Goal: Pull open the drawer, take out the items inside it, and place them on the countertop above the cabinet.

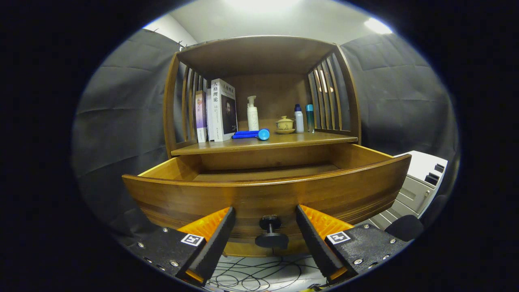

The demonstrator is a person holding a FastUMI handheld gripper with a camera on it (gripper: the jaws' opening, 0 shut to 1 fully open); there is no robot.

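Note:
The wooden drawer (267,190) stands pulled out of the cabinet, its curved front facing me. Its dark round knob (270,232) sits between my two fingers, which stand apart on either side of it without touching it. My gripper (265,217) is open. Only the far strip of the drawer's floor shows over the front panel, and no item is visible there. On the countertop (263,144) above the drawer lies a blue tool (252,134) with a round end.
The countertop also carries upright books (217,110), a white pump bottle (252,114), a small lidded cup on a saucer (284,124) and two slim bottles (304,118). Slatted sides enclose it. A white cabinet (417,182) stands right; cables (259,275) lie on the floor.

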